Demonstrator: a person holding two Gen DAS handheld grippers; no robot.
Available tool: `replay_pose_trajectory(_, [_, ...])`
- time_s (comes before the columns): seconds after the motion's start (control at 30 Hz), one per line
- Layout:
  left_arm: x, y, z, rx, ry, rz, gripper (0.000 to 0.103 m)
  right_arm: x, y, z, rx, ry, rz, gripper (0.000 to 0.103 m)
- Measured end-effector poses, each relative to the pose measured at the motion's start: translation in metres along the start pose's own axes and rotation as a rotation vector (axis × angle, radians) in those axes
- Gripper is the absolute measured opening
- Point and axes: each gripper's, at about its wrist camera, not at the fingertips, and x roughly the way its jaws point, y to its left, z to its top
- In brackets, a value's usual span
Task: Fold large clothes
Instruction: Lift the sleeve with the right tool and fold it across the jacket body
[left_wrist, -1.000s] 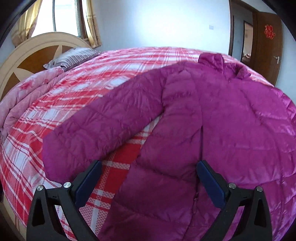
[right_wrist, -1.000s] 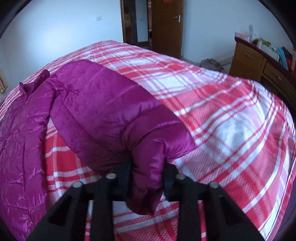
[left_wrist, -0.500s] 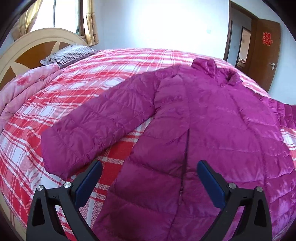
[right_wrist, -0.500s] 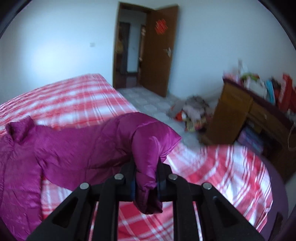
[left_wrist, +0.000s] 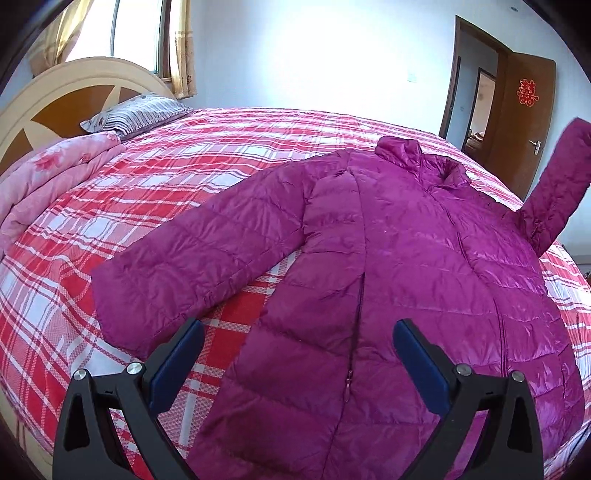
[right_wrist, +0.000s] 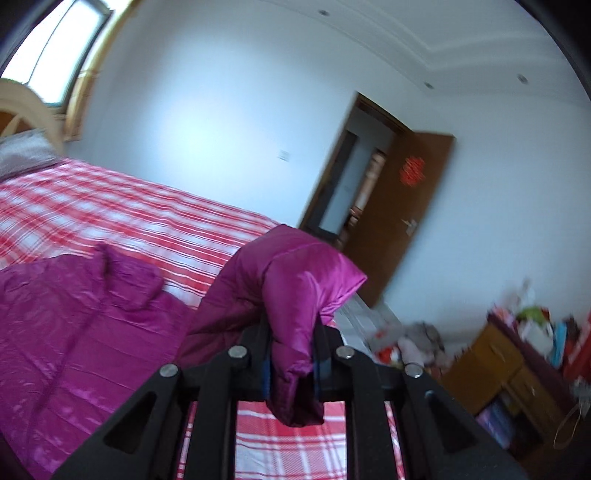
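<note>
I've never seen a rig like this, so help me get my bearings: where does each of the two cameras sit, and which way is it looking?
Left wrist: on the left gripper, looking down over its open fingers at the purple jacket on the plaid bed.
Right wrist: on the right gripper, tilted, facing the door; its fingers pinch the raised sleeve.
Shared: jacket, bed, door, and that raised sleeve.

- My puffer coat (left_wrist: 402, 258) is shiny magenta all over
- The bedspread (left_wrist: 207, 155) under it is red, pink and white plaid
- The folded quilt (left_wrist: 48, 181) is pale pink with flowers
- The pillow (left_wrist: 136, 116) is grey striped
- My left tongs (left_wrist: 298, 356) are black with blue pads
</note>
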Motion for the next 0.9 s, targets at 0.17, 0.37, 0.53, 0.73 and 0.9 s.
replay_pose_trajectory(0.17, [0.001, 0.007, 0.000, -0.018, 0.002, -0.004, 0.102, -0.004, 0.050, 0.010, -0.095, -0.033, 0.079, 0.017])
replay_pose_trajectory(0.37, [-0.001, 0.013, 0.002, -0.024, 0.000, -0.007, 0.102, -0.014, 0.111, 0.005, -0.208, -0.040, 0.161, 0.017])
replay_pose_trajectory(0.53, [-0.004, 0.015, 0.004, -0.030, -0.007, -0.011, 0.102, -0.016, 0.155, -0.007, -0.260, -0.004, 0.236, 0.017])
replay_pose_trajectory(0.73, [-0.005, 0.015, 0.007, -0.008, -0.007, -0.001, 0.102, -0.010, 0.204, -0.033, -0.306, 0.049, 0.309, 0.017])
replay_pose_trajectory(0.9, [-0.004, 0.012, 0.013, 0.013, -0.005, 0.008, 0.102, 0.003, 0.226, -0.054, -0.307, 0.106, 0.350, 0.018])
